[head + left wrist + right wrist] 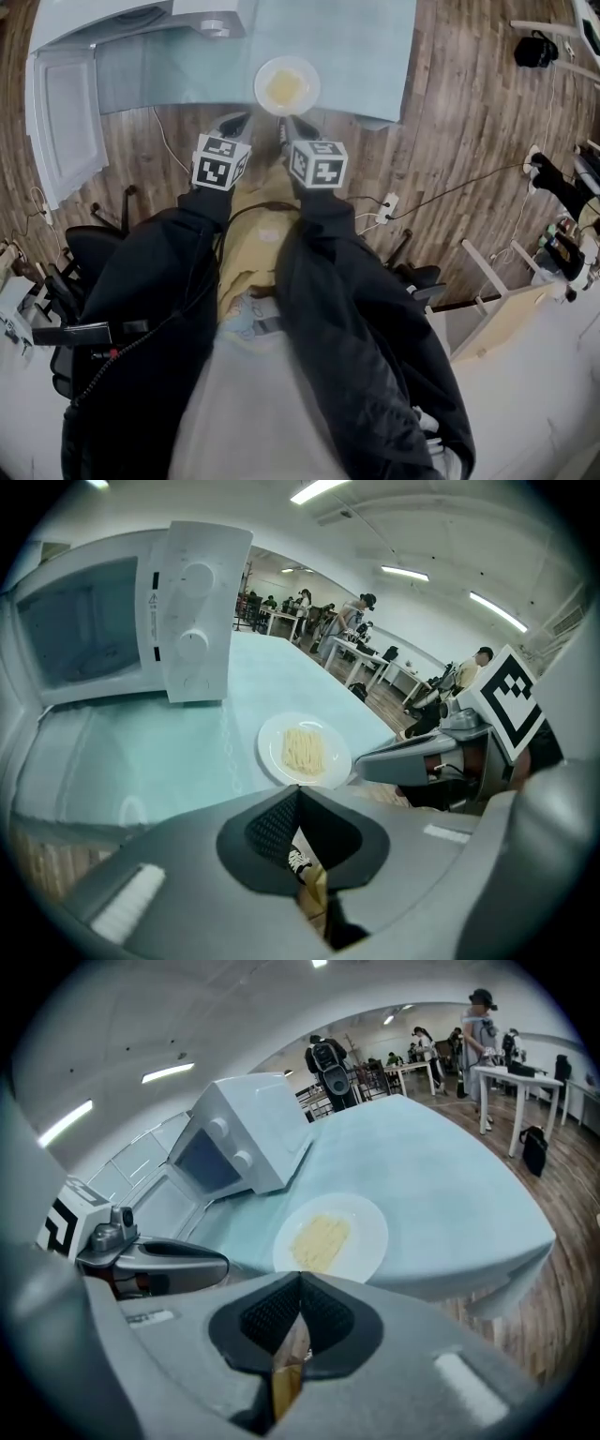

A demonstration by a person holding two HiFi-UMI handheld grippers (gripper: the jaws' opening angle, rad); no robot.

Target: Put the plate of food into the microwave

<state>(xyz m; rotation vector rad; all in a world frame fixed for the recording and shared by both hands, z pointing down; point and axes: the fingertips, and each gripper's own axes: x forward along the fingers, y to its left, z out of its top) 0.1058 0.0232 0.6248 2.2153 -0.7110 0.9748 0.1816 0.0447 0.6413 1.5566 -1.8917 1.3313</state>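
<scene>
A white plate (287, 86) of pale yellow noodles sits near the front edge of the teal-topped table (356, 47). The left gripper view shows the plate (304, 750), and so does the right gripper view (330, 1236). The white microwave (112, 621) stands at the back left of the table, and in the head view its door (61, 122) appears swung open to the left. My left gripper (234, 120) and right gripper (289, 124) hang side by side just short of the plate. Both are shut with nothing between the jaws.
Wooden floor lies beyond the table's front edge (394, 117), below both grippers. Cables and a power strip (386, 206) lie on the floor to the right. Office chairs (94, 253) stand at the left. People and desks (487, 1044) fill the far room.
</scene>
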